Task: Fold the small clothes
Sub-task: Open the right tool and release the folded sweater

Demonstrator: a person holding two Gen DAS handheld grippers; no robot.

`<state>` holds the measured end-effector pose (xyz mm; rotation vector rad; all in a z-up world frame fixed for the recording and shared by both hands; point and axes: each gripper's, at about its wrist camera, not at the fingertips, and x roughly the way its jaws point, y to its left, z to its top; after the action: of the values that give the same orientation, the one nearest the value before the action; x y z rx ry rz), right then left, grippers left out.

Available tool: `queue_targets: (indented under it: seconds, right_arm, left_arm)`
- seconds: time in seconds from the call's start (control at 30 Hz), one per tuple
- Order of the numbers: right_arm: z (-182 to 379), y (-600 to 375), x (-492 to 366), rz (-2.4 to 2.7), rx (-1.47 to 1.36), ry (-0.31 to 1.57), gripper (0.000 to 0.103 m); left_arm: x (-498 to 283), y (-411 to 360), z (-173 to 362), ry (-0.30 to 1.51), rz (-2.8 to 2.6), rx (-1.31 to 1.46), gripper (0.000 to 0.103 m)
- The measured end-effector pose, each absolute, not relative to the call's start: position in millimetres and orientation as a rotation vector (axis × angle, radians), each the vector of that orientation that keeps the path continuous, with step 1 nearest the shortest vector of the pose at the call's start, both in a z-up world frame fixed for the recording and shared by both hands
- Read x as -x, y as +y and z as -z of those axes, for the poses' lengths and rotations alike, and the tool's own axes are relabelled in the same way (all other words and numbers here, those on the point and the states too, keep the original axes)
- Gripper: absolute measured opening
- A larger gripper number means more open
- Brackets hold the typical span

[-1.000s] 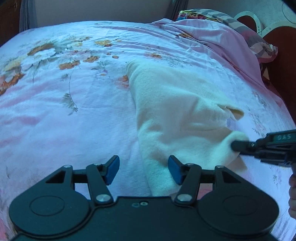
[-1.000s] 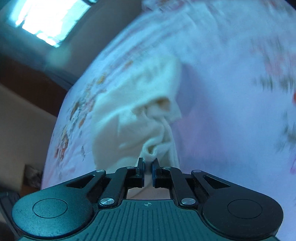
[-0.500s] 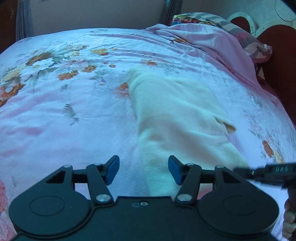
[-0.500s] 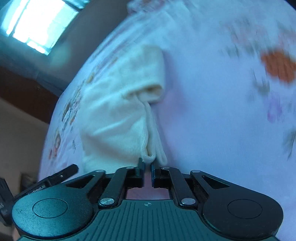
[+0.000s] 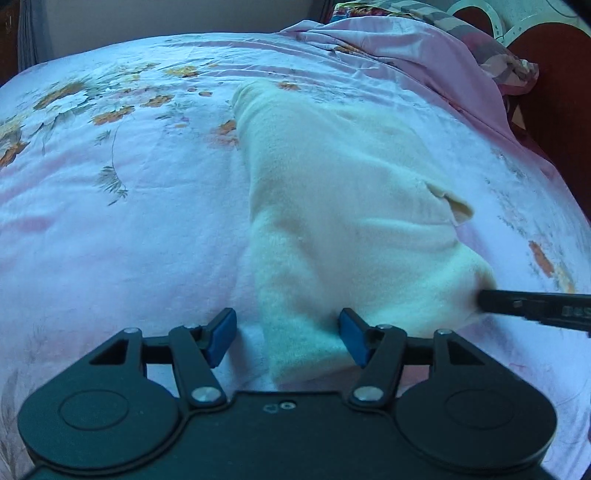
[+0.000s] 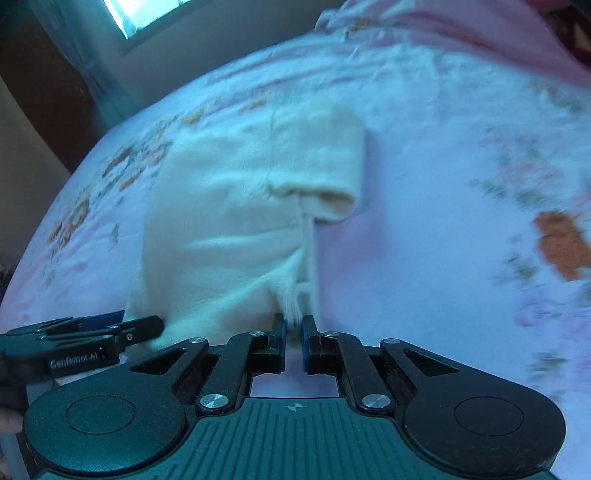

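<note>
A small cream fleece garment (image 5: pixel 343 221) lies lengthwise on the pink floral bedspread (image 5: pixel 110 206). My left gripper (image 5: pixel 288 339) is open, its blue pads on either side of the garment's near left corner. My right gripper (image 6: pixel 293 326) is shut on the garment's (image 6: pixel 229 221) near right corner, holding a pinch of bunched fabric low over the bed. The right gripper shows in the left wrist view (image 5: pixel 480 301) at the right, its tip against the cloth. The left gripper shows in the right wrist view (image 6: pixel 147 326) at the lower left. A folded cuff (image 6: pixel 332 199) lies at the garment's right edge.
A rumpled pink sheet (image 5: pixel 424 66) and a striped pillow (image 5: pixel 491 55) lie at the far right of the bed by a dark red headboard (image 5: pixel 554 96). A window (image 6: pixel 144 14) and dark curtain stand beyond the bed's far side.
The right gripper has pulled the garment's corner down and toward the near edge, flattening the cloth. The left gripper has moved forward so its open pads sit around the near left corner.
</note>
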<state>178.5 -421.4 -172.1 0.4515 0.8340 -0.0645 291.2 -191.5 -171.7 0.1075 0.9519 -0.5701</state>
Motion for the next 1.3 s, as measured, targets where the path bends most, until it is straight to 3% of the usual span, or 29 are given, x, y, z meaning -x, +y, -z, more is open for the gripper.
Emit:
queue_targets:
  seconds: [0.2, 0.27, 0.37, 0.6, 0.63, 0.73, 0.8, 0.87, 0.93, 1.0, 1.07, 1.17, 1.3]
  right_arm:
    - [119.9, -415.0, -183.3, 0.040, -0.409, 0.647, 0.006]
    - [125.2, -405.4, -206.4, 0.013, -0.366, 0.679, 0.006]
    - [179.2, -402.0, -223.7, 0.021, -0.327, 0.882, 0.005]
    - [137.2, -411.6, -235.7, -0.021, -0.351, 0.694, 0.006]
    - [130.9, -412.8, -248.8, 0.004, -0.328, 0.678, 0.010]
    - [126.3, -420.8, -295.5, 0.058, -0.283, 0.643, 0.037]
    - [127.1, -425.9, -317.4, 0.074, -0.294, 0.607, 0.038]
    - [139.5, -425.0, -338.4, 0.103, -0.242, 0.612, 0.038]
    - [177.1, -430.3, -365.2, 0.111, -0.193, 0.776, 0.038]
    - [188.0, -437.2, -368.7, 0.099, -0.201, 0.777, 0.038]
    - [175.6, -440.5, -369.6, 0.089, -0.212, 0.765, 0.038]
    - [157.2, -441.4, -361.5, 0.125, -0.195, 0.622, 0.038]
    - [189.8, -439.9, -386.3, 0.132, -0.175, 0.762, 0.038]
  left_arm:
    - [-296.3, -202.6, 144.6, 0.878, 0.595, -0.102, 0.058]
    - [-304.7, -211.8, 145.1, 0.880, 0.578, -0.088, 0.059]
    - [-314.1, -215.3, 173.7, 0.962, 0.531, -0.113, 0.062]
    - [-324.8, -220.2, 140.5, 0.846, 0.563, -0.073, 0.058]
    - [-334.3, -227.7, 135.5, 0.835, 0.570, -0.075, 0.058]
    - [-367.7, -254.6, 137.4, 0.833, 0.549, -0.109, 0.058]
    - [-388.1, -265.7, 149.8, 0.843, 0.507, -0.141, 0.059]
    - [-407.3, -267.8, 163.6, 0.871, 0.473, -0.121, 0.073]
    - [-420.9, -262.6, 172.9, 0.891, 0.446, -0.059, 0.078]
    - [-427.1, -257.2, 172.2, 0.900, 0.447, -0.013, 0.074]
    - [-425.8, -259.3, 163.0, 0.863, 0.456, -0.015, 0.064]
    - [-432.6, -265.7, 157.6, 0.812, 0.431, -0.020, 0.065]
    - [-445.4, -272.4, 179.6, 0.863, 0.388, -0.055, 0.073]
